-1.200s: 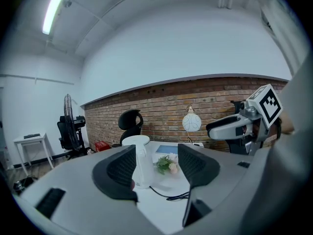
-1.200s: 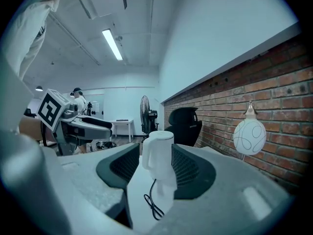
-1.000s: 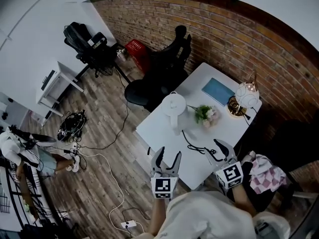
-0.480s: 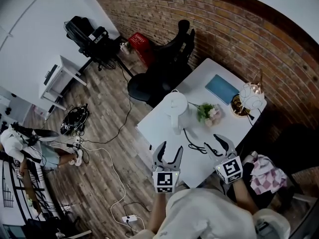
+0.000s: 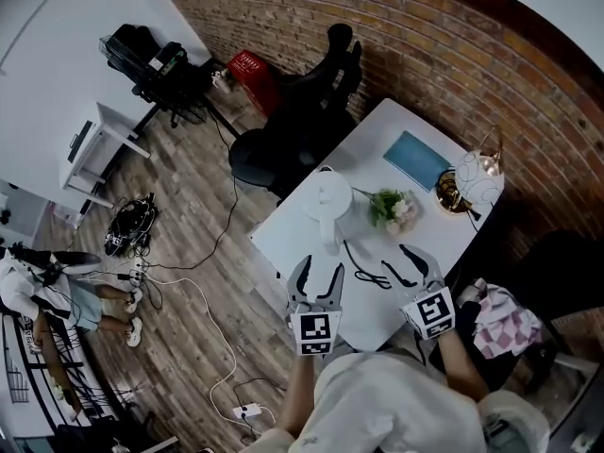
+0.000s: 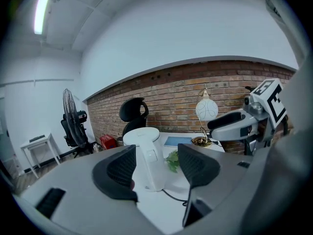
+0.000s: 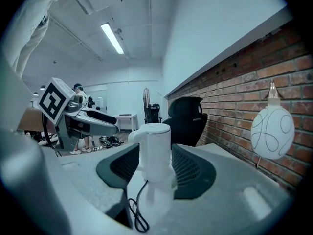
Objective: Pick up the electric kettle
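White cylindrical plastic electric kettle [image 5: 326, 199], lid shut, standing upright on the white rectangular counter [image 5: 283, 239] near its far-left edge, beside a small green leafy plant [image 5: 391, 208]. A black power cord [image 5: 363, 267] lies looped on the counter between the kettle and the person. Left tongs [image 5: 320, 270] and right tongs [image 7: 154, 151] are both released, jaws apart and empty, held over the near edge and well apart from the kettle, which each gripper view frames between its jaws. The kettle's vertical handle [image 6: 149, 160] faces the tongs. The body is probably rigid and smooth, hence slippery and too broad to clamp. The handle looks the better hold. Weight depends on any water inside, which cannot be seen. The cord may tether the base, so a straight upward lift seems advisable.
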Tool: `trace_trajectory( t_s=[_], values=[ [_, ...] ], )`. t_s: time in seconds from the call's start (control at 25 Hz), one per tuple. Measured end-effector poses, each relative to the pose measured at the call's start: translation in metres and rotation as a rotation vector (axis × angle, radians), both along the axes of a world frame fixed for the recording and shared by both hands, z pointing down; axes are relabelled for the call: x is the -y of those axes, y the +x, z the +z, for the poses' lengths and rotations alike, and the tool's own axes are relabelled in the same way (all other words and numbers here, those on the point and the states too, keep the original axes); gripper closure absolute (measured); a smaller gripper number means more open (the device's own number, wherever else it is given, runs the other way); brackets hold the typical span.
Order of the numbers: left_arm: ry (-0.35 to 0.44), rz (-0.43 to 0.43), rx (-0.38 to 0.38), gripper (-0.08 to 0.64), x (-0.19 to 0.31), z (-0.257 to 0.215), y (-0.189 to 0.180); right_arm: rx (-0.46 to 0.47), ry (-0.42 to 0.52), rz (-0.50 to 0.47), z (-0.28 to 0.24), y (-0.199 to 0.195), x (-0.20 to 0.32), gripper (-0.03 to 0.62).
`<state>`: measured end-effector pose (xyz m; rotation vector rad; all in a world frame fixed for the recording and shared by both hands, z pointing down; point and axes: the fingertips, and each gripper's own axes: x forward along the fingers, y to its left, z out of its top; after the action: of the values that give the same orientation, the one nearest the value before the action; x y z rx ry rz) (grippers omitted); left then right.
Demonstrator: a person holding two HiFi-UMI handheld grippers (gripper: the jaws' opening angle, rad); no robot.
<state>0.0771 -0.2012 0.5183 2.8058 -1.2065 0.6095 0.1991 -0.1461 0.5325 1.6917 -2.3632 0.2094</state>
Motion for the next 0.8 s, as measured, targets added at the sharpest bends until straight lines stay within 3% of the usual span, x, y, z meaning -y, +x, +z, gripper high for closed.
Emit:
trace_trajectory(
  t_s=[0.2, 0.36, 0.8],
  values=[
    [-0.039, 0.013, 0.019, 0.288, 0.015, 0.014, 0.007, 0.048, -0.062, 0.046, 0.003, -0.004, 0.018, 0.4],
    [-0.071, 0.031, 0.015, 0.288, 0.021, 0.03, 0.009, 0.004, -0.053, 0.027, 0.015, -0.011, 0.027, 0.394],
    [-0.114, 0.064, 0.005, 0.29, 0.045, 0.047, 0.019, 0.017, -0.119, 0.057, 0.036, -0.019, 0.047, 0.39]
  ],
)
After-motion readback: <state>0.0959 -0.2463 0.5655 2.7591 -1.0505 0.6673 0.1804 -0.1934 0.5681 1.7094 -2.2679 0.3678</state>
